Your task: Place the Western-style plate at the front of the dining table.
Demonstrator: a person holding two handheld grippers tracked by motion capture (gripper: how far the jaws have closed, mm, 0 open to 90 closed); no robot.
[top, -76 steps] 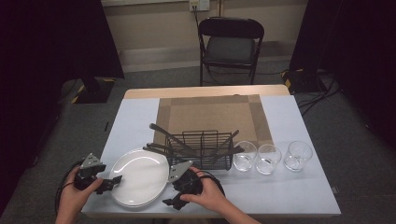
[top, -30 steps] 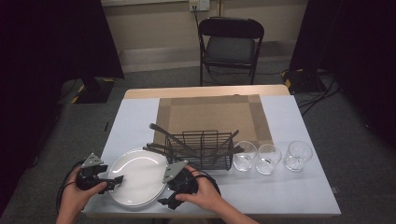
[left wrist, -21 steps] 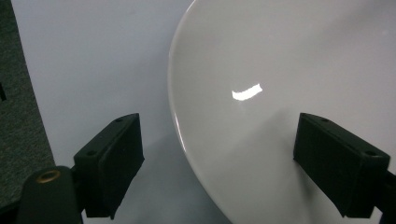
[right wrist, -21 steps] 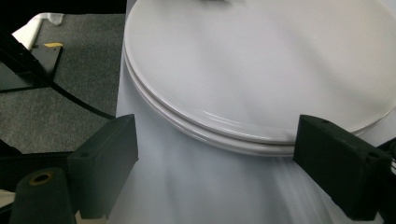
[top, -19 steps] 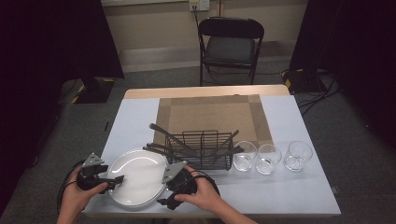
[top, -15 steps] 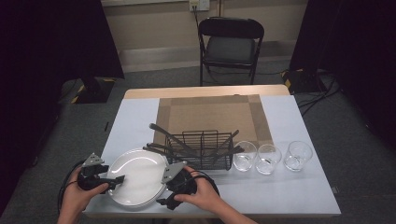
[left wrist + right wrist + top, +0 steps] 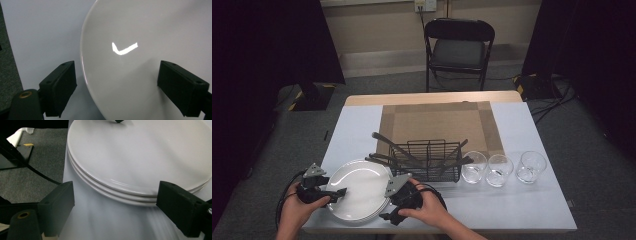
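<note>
A stack of white plates (image 7: 360, 190) is seen at the near left corner of the table (image 7: 522, 200), just left of a black wire basket (image 7: 427, 161). In the right gripper view three plates (image 7: 140, 157) can be counted, one on another, lying flat on the white table cover.

The left gripper (image 7: 334, 193) is held at the left rim of the stack. In the left gripper view its jaws are spread wide, one over the table cover and one over the top plate (image 7: 150, 50), with the plate rim between them; nothing is clamped. Contact with the plate cannot be judged.

The right gripper (image 7: 388, 216) is held at the near right edge of the stack, under the person's right hand (image 7: 432, 212). Its jaws are likewise spread wide in the right gripper view, set low before the stack's edge and apart from it; nothing is held.

Dark utensils (image 7: 387, 141) are noted leaning in the basket. Three clear glasses (image 7: 499, 170) are set in a row to the right of the basket. A brown mat (image 7: 437, 120) lies behind the basket, and a folding chair (image 7: 459, 47) stands beyond the table.
</note>
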